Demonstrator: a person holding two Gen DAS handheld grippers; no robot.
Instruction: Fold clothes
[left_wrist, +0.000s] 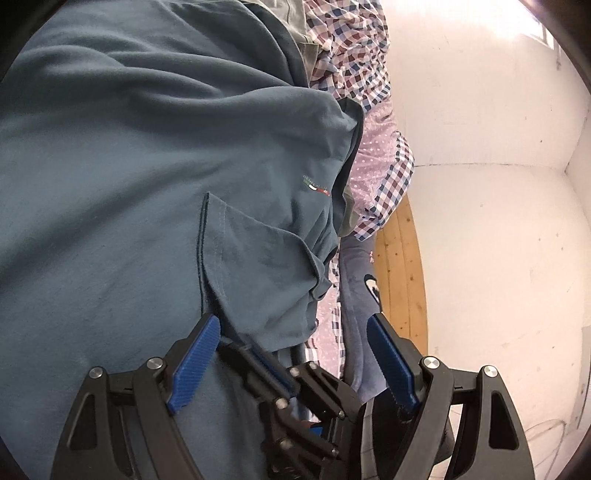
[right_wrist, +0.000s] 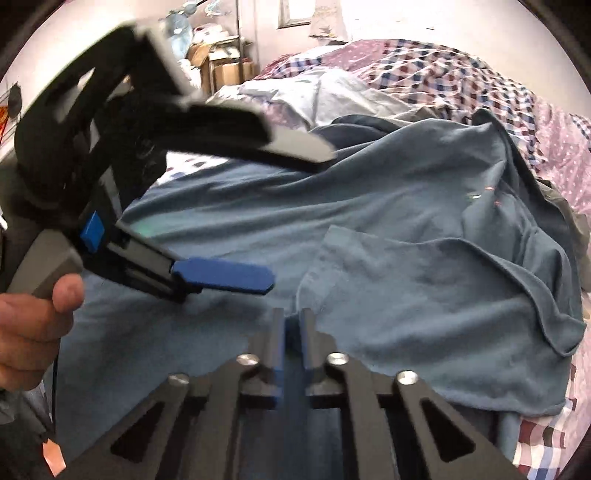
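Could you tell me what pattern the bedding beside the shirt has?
The bedding is checked in navy, maroon and white; the right wrist view shows it best.

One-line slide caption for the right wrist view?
Right gripper shut on teal T-shirt on the bed; left gripper, hand-held, hovers open alongside.

tongs (right_wrist: 293, 332): 2 — teal shirt (right_wrist: 406, 277): 1 — checked quilt (right_wrist: 443, 81): 1 — hand (right_wrist: 33, 328): 1

Left gripper (left_wrist: 291, 358) jaws spread wide; right gripper (right_wrist: 293, 343) jaws nearly closed — hand (right_wrist: 29, 332) grips left handle.
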